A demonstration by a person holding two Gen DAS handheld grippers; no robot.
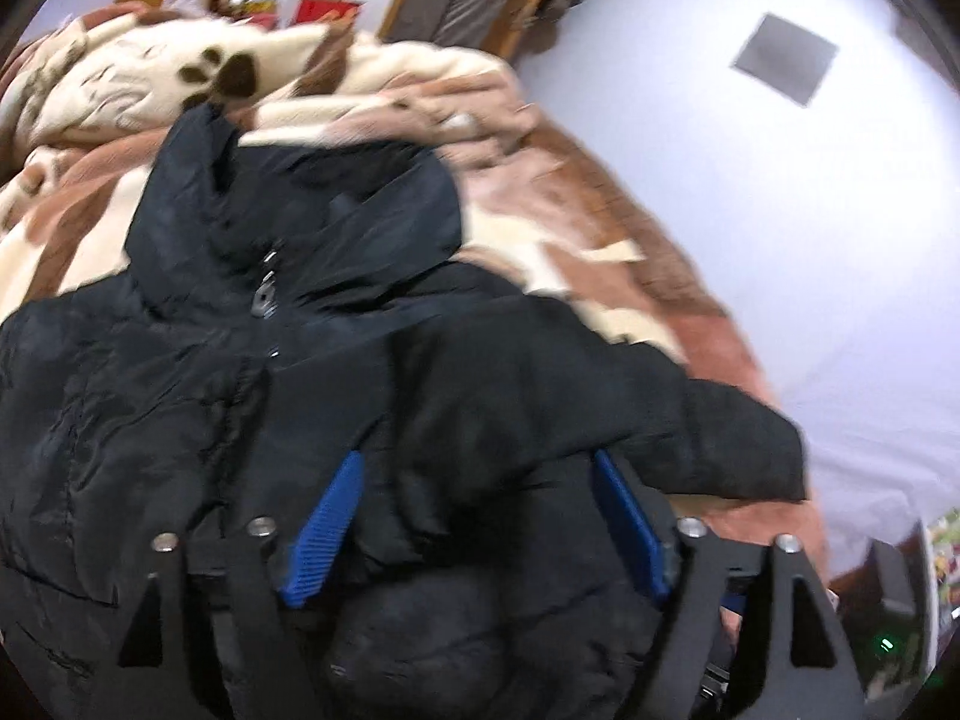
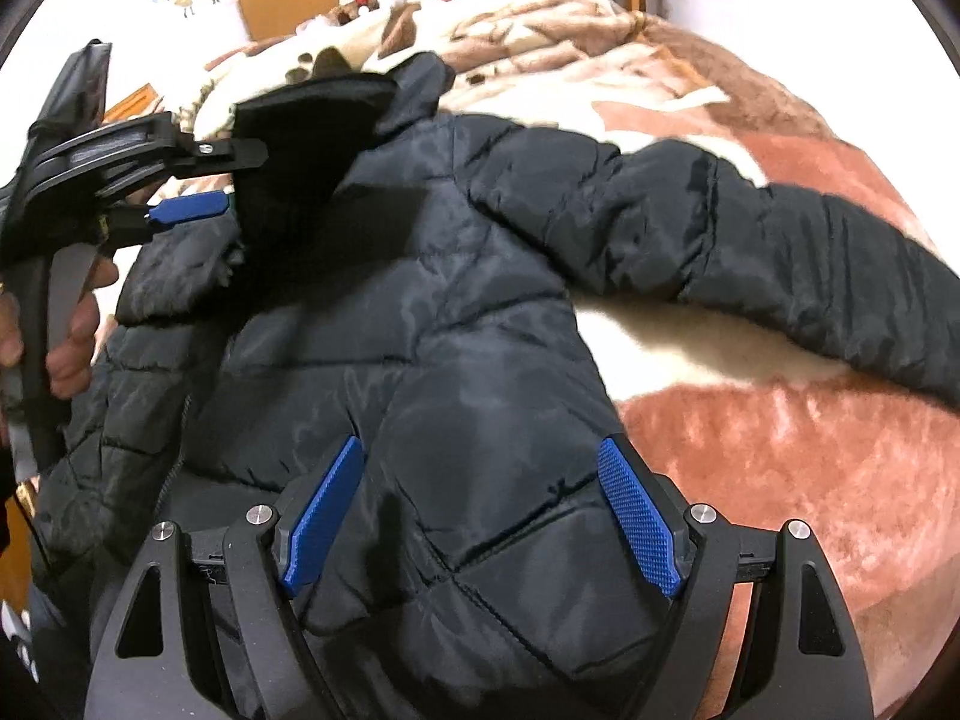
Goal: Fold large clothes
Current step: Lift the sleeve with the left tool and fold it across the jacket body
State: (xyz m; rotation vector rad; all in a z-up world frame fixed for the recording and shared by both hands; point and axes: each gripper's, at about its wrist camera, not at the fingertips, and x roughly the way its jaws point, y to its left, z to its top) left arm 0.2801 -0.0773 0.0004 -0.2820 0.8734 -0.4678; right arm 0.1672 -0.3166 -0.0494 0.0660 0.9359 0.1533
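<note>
Both tools stand spread wide over a black quilted puffer jacket that fills the middle of each view, lying on a bed covered by a fleecy cream-and-brown paw-print blanket. One long padded sleeve stretches toward the right edge of the right wrist view. Another sleeve, seen in the left wrist view, lies at centre right with its cuff toward the blanket's edge. Released, the left tool has a fold of the jacket bulging between its blue ribbed fingers. Likewise parted, the right tool hangs over the jacket's quilted front at bottom centre, gripping nothing.
</note>
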